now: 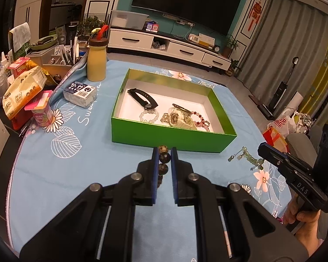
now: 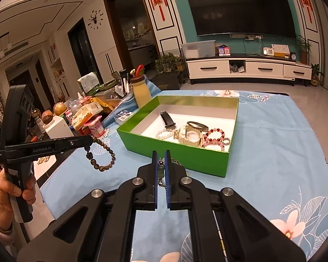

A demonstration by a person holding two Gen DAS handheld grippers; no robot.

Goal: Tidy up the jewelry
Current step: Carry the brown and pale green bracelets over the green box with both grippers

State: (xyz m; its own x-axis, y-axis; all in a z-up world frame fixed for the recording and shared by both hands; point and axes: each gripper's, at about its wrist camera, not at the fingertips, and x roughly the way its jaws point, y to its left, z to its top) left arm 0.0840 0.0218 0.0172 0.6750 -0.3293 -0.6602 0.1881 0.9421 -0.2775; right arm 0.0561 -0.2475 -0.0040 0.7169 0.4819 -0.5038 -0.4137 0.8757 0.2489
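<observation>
A green open box stands mid-table. It holds a black band, a white bead bracelet, a pale watch and a pink-red bead bracelet. My left gripper is shut on a dark bead bracelet, just in front of the box. In the right wrist view that bracelet hangs as a loop from the left gripper, above the cloth. My right gripper is shut on a green bead string with a small chain. The string dangles right of the box.
A blue floral cloth covers the table. At the left stand a yellow bottle, a small white packet, a pink cup and a tissue pack among clutter. Bags lie off the right edge.
</observation>
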